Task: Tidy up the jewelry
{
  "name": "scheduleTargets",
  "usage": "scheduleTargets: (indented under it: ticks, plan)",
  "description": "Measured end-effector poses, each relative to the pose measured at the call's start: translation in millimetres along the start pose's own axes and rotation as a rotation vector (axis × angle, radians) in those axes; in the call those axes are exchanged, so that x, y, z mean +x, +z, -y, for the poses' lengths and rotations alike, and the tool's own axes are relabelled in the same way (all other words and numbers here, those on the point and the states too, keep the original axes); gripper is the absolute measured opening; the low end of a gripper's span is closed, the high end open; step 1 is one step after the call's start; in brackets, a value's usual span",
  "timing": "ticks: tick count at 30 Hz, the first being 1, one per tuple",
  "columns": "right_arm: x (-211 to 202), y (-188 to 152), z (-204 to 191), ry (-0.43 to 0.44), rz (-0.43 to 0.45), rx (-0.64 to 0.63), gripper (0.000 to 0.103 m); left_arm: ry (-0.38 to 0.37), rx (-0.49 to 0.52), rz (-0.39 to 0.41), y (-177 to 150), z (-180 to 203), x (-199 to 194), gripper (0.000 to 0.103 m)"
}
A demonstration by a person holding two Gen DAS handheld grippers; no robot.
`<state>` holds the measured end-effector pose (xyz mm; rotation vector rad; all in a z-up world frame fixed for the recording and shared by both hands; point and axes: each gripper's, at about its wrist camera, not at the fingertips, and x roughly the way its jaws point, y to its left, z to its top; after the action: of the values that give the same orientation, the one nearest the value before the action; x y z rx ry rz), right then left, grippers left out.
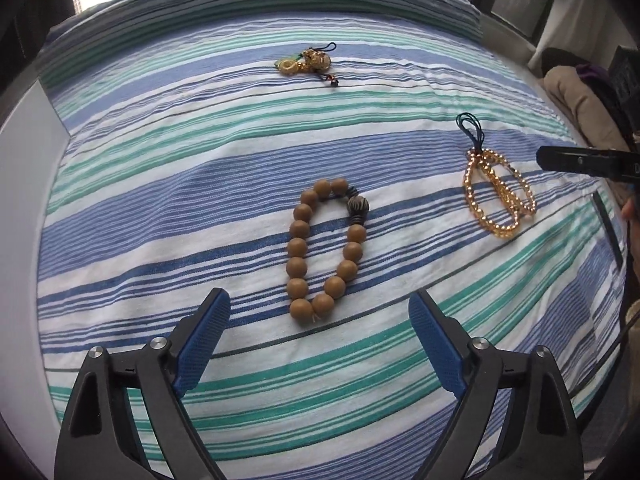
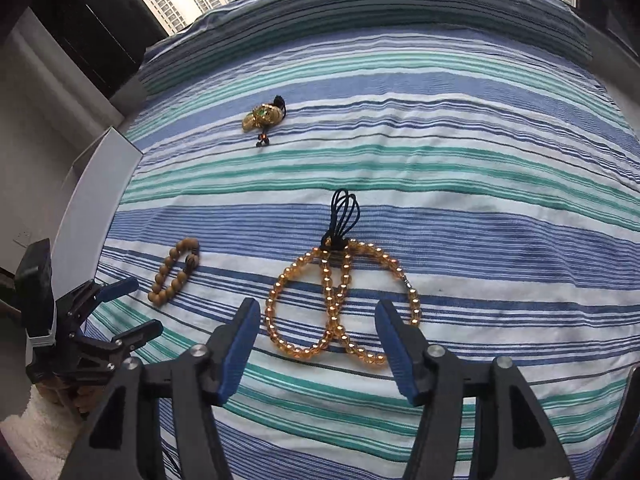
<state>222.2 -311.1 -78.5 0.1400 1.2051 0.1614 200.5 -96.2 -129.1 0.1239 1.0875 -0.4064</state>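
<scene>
Left gripper (image 1: 320,312), jaws apart, sits just short of the brown wooden bead bracelet (image 1: 326,250), whose long axis runs straight ahead; right gripper (image 2: 318,320), also apart, straddles the amber glass bead strand (image 2: 340,300).

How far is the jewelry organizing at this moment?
Nothing looks done yet. The wooden bead bracelet, the amber bead strand and the gold charm all lie apart on the striped bedsheet. Nothing is in hand: the left claw and right claw are open, each facing one piece. All three remain.
</scene>
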Motion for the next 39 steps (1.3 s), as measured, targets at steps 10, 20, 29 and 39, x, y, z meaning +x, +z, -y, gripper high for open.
scheduleTargets:
  ticks: [10,20,29,39]
  plan:
    - [38.6,10.3,0.8,-0.12,0.001,-0.004,0.071,0.084,-0.005,0.015,12.5,4.8,18.1,0.059]
    - [40.7,0.4,-30.1,-0.203,-0.051,-0.124,0.008,-0.052,-0.147,0.012,3.9,-18.9,-13.7,0.0]
    - [-27.0,-11.4,-43.2,-0.038,0.046,-0.061,0.008,-0.035,-0.154,0.084,-3.8,-33.0,-74.3,0.0]
    - [-47.6,-15.9,-49.7,0.004,0.097,-0.038,0.008,0.027,-0.082,0.032,15.2,-3.9,-16.2,0.08]
